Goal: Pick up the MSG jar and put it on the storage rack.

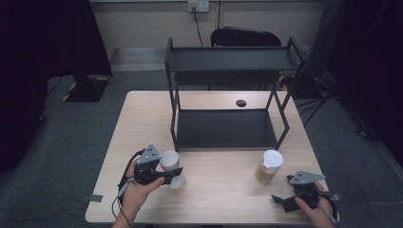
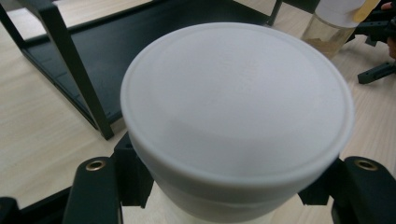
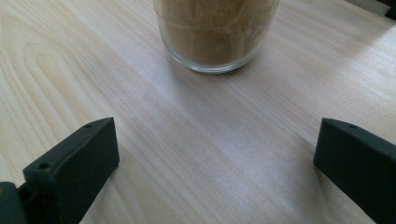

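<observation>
My left gripper (image 1: 175,175) is shut on a white-lidded jar (image 1: 171,166) near the table's front left, just in front of the black shelf rack (image 1: 228,130). In the left gripper view the jar's white lid (image 2: 238,102) looms large and the black jaws clamp it from both sides below the lid. A second jar (image 1: 269,166) with brown powder and a white lid stands at the front right. My right gripper (image 1: 281,200) rests low by the front right edge, open, its jaws wide apart. In the right gripper view the glass jar (image 3: 217,35) stands ahead on bare wood.
The two-tier black rack occupies the table's (image 1: 223,190) middle and back; its lower tray (image 2: 140,46) lies just beyond the held jar. A small black disc (image 1: 241,102) lies behind the rack. A chair (image 1: 244,37) and dark stands sit beyond the table.
</observation>
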Demonstrator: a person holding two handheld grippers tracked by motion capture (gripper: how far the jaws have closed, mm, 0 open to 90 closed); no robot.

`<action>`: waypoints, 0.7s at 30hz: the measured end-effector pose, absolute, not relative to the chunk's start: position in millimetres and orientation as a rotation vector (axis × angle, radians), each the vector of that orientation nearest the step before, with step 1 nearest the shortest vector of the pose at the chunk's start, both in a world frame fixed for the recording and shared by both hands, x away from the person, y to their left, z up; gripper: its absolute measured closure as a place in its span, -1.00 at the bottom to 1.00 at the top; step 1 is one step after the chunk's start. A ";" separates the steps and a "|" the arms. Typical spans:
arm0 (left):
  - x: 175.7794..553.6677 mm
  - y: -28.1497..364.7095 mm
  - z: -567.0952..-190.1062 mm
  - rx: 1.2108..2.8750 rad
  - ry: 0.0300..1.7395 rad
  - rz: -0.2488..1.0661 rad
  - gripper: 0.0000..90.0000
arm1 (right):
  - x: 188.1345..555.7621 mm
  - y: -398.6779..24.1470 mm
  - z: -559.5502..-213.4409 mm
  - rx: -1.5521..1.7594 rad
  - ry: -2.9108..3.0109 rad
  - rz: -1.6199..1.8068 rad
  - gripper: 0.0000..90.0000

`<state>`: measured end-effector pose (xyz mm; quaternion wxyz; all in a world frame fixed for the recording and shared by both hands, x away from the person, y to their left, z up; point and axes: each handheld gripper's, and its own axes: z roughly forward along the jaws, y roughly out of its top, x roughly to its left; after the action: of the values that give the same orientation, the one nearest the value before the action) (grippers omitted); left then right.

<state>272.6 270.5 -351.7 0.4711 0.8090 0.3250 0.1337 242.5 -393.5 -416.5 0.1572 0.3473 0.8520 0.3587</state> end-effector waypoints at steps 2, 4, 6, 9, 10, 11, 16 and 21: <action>277.5 266.1 -346.8 1.988 0.793 0.331 -0.21 | 242.5 -393.6 -416.6 0.993 2.438 1.027 -1.00; 281.7 263.1 -343.0 1.992 0.790 0.333 -0.21 | 242.5 -393.5 -416.6 0.993 2.438 1.027 -1.00; 282.7 261.9 -342.5 1.985 0.793 0.334 -0.21 | 242.5 -393.5 -416.6 0.993 2.438 1.027 -1.00; 289.5 258.4 -340.4 1.974 0.795 0.327 -0.21 | 242.5 -393.5 -416.6 0.994 2.438 1.027 -1.00; 289.5 258.4 -340.4 1.974 0.795 0.327 -0.21 | 242.5 -393.5 -416.6 0.994 2.438 1.027 -1.00; 291.1 257.2 -340.2 1.971 0.798 0.324 -0.21 | 242.5 -393.5 -416.6 0.994 2.438 1.026 -1.00; 299.2 249.8 -339.2 1.966 0.797 0.313 -0.21 | 242.5 -393.5 -416.6 0.994 2.438 1.027 -1.00; 308.6 237.3 -333.8 1.968 0.793 0.317 -0.21 | 242.5 -393.5 -416.6 0.994 2.438 1.027 -1.00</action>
<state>308.6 237.3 -333.8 0.4779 0.8058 0.3247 0.1299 242.5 -393.5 -416.6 0.1572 0.3473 0.8520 0.3588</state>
